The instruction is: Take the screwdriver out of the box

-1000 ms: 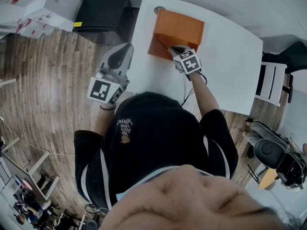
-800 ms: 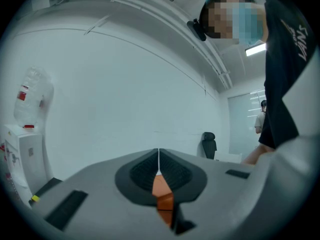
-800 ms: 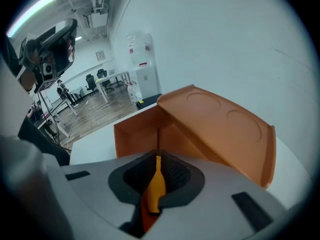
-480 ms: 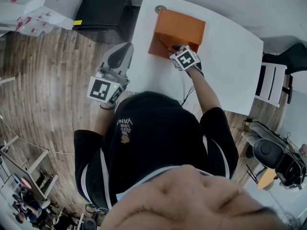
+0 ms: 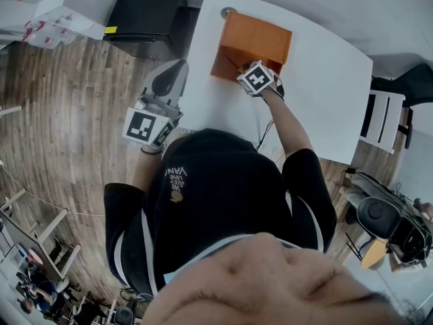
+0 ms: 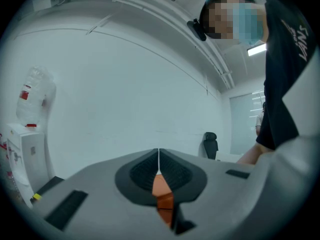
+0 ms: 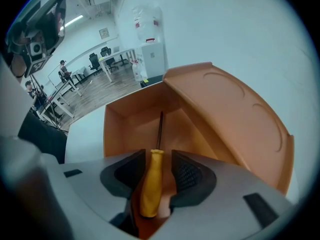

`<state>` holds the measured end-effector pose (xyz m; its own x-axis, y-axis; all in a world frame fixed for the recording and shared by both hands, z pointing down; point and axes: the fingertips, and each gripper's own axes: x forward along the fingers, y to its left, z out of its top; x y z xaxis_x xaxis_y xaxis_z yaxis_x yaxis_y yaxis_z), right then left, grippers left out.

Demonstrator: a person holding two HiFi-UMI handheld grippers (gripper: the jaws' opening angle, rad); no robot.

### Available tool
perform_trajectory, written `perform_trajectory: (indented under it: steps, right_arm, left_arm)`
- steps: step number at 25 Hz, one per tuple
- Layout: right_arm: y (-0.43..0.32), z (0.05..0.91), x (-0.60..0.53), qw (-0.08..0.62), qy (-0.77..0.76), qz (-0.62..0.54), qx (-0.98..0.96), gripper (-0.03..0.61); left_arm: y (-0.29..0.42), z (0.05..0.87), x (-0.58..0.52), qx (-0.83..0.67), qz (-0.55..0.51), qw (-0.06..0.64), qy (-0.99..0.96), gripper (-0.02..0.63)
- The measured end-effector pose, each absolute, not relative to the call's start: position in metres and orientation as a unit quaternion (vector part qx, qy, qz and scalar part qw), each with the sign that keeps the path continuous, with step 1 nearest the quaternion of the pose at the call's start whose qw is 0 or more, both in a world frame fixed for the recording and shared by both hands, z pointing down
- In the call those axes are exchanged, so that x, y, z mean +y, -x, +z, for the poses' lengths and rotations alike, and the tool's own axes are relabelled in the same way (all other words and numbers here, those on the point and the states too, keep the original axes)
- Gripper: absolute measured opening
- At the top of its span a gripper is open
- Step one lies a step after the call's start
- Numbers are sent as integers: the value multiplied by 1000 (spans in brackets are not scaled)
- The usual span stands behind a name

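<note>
An orange box [image 5: 254,42] stands open on the white table [image 5: 318,80], its lid [image 7: 235,114] tipped up on the right. Inside lies a screwdriver [image 7: 151,181] with a yellow handle and a dark shaft pointing toward the far wall. My right gripper [image 5: 246,68] dips steeply into the box. Its jaws have just been opening and now stand apart on either side of the yellow handle without pressing it, as the right gripper view [image 7: 159,171] shows. My left gripper [image 5: 177,66] hovers level at the table's left edge, shut on nothing [image 6: 158,166].
A black cabinet [image 5: 145,15] stands on the floor left of the table, with white cartons [image 5: 61,9] beyond it. A white chair [image 5: 382,117] sits at the table's right end. The person's torso fills the lower middle of the head view.
The right gripper's marker cube has slid up-left toward the box opening and turned, sinking deeper into the box. The left gripper has stayed where it was.
</note>
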<state>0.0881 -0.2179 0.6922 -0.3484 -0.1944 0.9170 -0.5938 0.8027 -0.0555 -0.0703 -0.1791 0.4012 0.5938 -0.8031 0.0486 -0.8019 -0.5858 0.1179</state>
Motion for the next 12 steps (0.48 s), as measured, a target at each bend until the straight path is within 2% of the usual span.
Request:
perform_trajectory:
  steps: [12]
  right_arm:
    - [-87,697,-219,570,-223,141,-778,155]
  left_arm:
    - [73,409,-178,-448,0,52,-893,17]
